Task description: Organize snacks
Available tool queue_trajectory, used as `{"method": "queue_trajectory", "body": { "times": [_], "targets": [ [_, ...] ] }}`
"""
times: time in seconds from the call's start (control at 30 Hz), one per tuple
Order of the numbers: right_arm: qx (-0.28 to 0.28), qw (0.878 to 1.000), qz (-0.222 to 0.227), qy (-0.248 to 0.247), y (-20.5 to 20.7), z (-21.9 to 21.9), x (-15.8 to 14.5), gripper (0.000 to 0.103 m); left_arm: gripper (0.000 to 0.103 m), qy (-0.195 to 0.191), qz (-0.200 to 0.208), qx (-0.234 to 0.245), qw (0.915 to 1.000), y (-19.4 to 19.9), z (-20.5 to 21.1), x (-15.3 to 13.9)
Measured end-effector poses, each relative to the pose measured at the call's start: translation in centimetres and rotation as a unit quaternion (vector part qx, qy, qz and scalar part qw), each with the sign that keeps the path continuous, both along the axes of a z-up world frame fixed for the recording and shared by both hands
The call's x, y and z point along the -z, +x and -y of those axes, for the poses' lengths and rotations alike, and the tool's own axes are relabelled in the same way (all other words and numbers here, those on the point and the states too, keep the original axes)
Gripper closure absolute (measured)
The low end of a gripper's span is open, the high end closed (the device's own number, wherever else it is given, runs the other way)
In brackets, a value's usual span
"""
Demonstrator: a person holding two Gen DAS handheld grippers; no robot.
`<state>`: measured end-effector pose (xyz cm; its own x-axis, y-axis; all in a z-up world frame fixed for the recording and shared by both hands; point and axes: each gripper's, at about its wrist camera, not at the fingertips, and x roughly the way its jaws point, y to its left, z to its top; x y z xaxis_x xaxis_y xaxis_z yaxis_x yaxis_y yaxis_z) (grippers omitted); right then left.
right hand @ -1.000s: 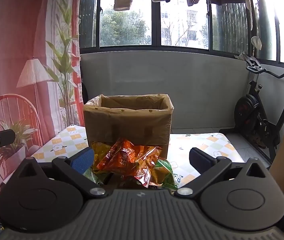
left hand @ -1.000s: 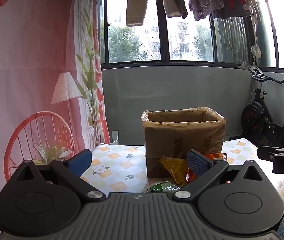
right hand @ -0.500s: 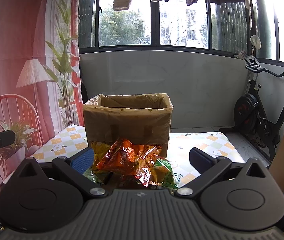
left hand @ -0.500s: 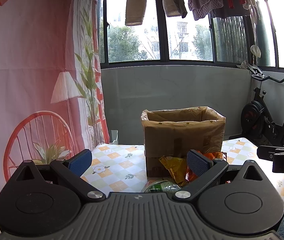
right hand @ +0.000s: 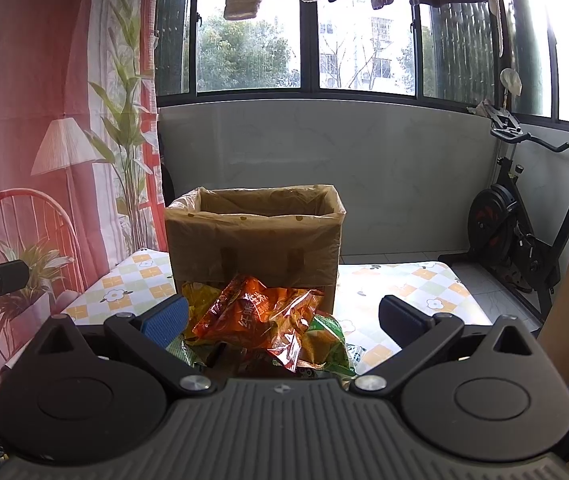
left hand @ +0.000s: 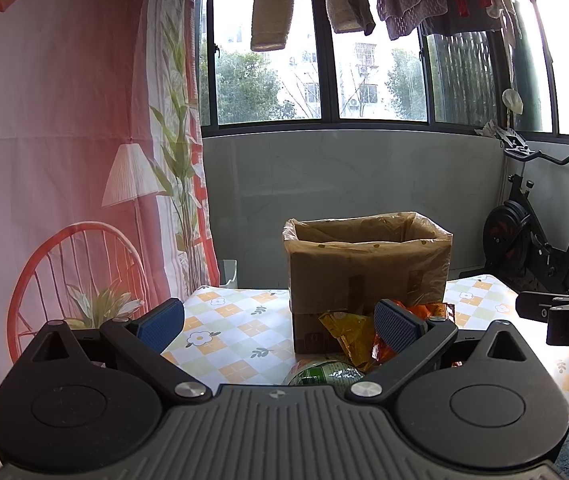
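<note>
My left gripper [left hand: 278, 320] and right gripper [right hand: 284, 318] gape, empty; the orange snack bag [right hand: 260, 316] lies crosswise before the upright box [right hand: 254, 240].

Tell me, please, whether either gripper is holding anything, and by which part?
Nothing is held: the left gripper and right gripper are both open, above the snack packets.

Orange snack bag [right hand: 262, 316], brown cardboard box [right hand: 256, 248], yellow-and-green checked, flowered tablecloth [left hand: 236, 328]
</note>
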<state>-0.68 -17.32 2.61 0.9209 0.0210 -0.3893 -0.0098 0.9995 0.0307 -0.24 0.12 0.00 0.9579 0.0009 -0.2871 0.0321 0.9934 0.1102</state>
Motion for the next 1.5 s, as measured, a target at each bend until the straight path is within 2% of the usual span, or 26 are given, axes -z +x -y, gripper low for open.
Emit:
{"method": "queue_trajectory", "body": {
  "times": [1.3, 1.5],
  "targets": [
    [0.001, 1.000, 0.001, 0.003, -0.01, 0.19, 0.14, 0.000, 0.001, -0.006, -0.001, -0.003, 1.0000, 0.00, -0.20, 0.10],
    [-0.006, 1.000, 0.001, 0.019, 0.42, 0.61, 0.04, 0.000, 0.001, -0.004, -0.006, -0.007, 0.9999, 0.58, -0.23, -0.14]
  ]
}}
